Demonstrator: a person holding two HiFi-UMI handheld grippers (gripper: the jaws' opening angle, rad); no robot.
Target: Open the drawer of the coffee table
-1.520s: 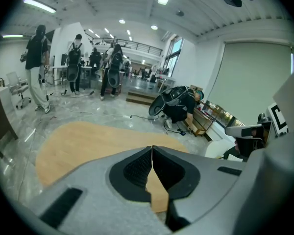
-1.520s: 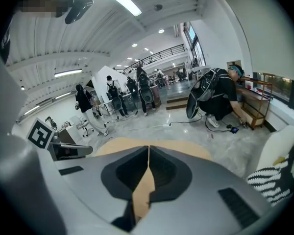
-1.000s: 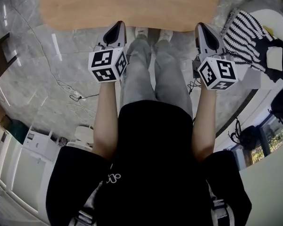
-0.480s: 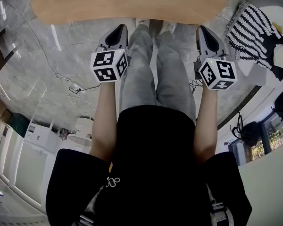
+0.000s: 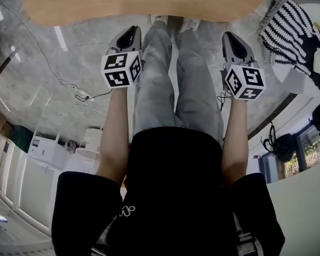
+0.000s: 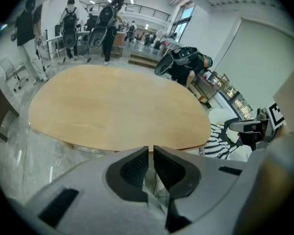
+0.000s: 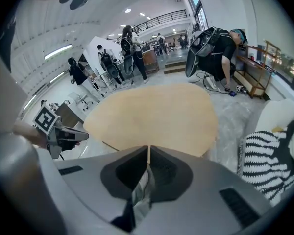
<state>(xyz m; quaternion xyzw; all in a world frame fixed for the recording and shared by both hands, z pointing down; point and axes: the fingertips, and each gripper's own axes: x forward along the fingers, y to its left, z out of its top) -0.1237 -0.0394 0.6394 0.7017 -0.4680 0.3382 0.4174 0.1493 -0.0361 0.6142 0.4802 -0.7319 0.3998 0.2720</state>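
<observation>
The coffee table (image 5: 144, 1) is a light wooden oval top across the head view's upper edge; no drawer shows in any view. My left gripper (image 5: 131, 32) hangs just short of the table's near edge, left of my legs, jaws shut with nothing between them. My right gripper (image 5: 229, 37) hangs at the same height to the right of my legs, also shut and empty. Beyond the closed tips of the left gripper (image 6: 151, 149), the tabletop (image 6: 117, 109) fills the middle of the left gripper view. In the right gripper view the tabletop (image 7: 157, 114) lies past the right gripper (image 7: 148, 148).
A black-and-white striped cushion (image 5: 288, 28) lies on a white seat (image 5: 301, 81) to the table's right. Cables (image 5: 77, 92) trail over the grey marble floor at left. White cabinets (image 5: 26, 169) stand at lower left. People (image 6: 108, 26) stand far behind the table.
Both grippers have sunk lower, towards the table's near edge. The table's edge has slid up in the head view and the view has tilted further down. Both jaws stayed shut.
</observation>
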